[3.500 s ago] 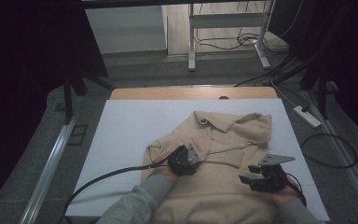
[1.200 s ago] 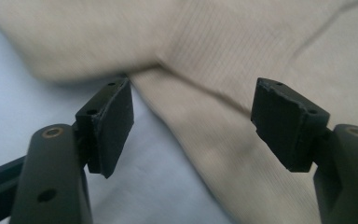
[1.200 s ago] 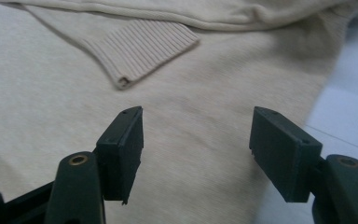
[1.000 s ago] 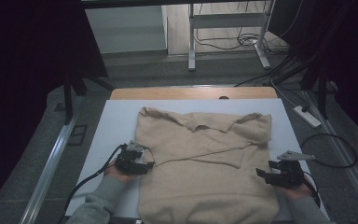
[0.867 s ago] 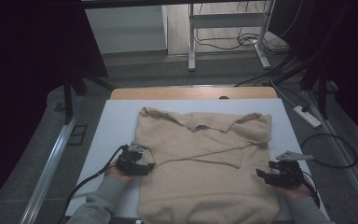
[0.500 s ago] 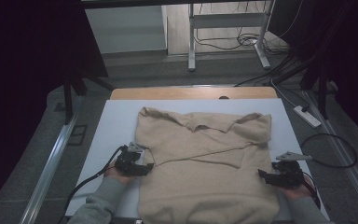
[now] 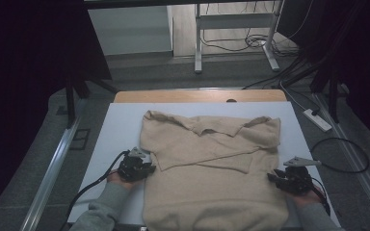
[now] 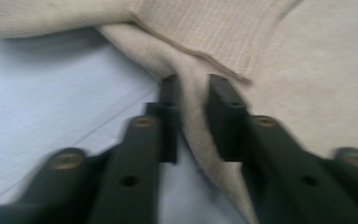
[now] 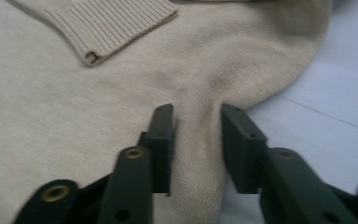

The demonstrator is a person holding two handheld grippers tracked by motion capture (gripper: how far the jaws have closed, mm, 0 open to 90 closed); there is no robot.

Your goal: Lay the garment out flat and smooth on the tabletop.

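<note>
Where it lies flat on the pale table sheet (image 7: 115, 125), the beige ribbed-knit sweater (image 7: 212, 178) is pinched at both side edges: left gripper (image 8: 192, 100) and right gripper (image 9: 196, 122), jaws just closed, each clamped on a raised fold.

Table surface (image 7: 120, 125): white sheet; wooden strip exposed along the far edge.
Power strip (image 7: 317, 120): on the floor beyond the table's right edge.
Cable loop (image 7: 339, 155): black, on the floor right of the table.
Metal frame (image 7: 233, 29): on the floor past the far edge.
</note>
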